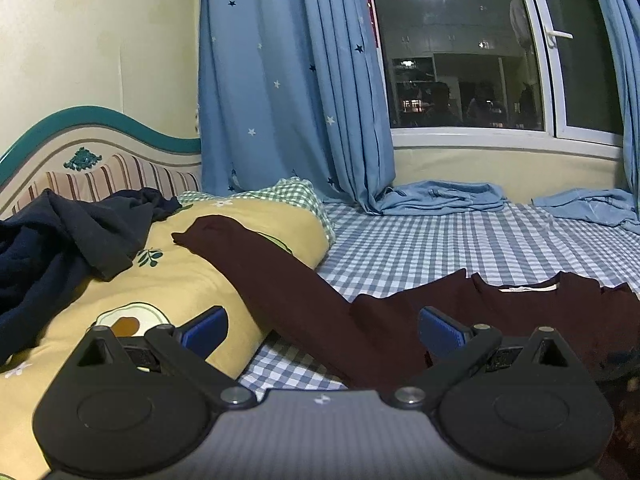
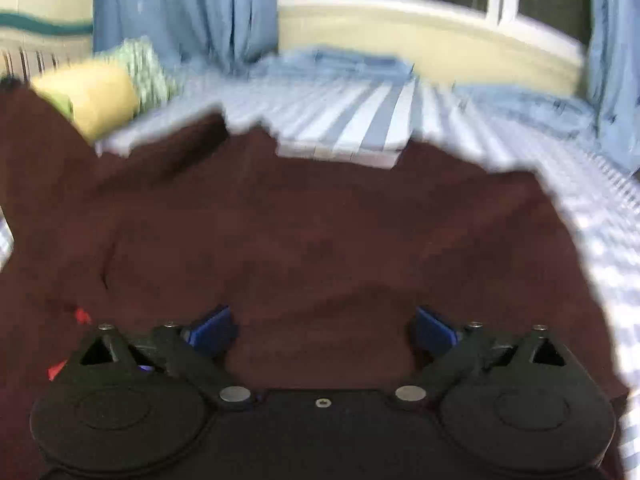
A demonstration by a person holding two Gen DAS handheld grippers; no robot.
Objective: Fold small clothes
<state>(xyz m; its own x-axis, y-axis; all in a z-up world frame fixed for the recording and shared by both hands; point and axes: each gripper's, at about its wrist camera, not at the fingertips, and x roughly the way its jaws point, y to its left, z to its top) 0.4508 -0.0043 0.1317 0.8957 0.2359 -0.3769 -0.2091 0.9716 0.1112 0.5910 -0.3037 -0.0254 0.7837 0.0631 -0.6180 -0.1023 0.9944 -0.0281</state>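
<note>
Sleeve of maroon sweater drapes onto pillow at bed's left; body flat mid-bed. Soft, light, limp knit. Pinch cuff and hem. Left claw and right claw both wide open, holding nothing.

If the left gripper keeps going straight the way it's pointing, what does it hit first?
Most likely the maroon sleeve lying between the open left gripper fingers' line, draped from bed onto pillow; depth is uncertain.
</note>
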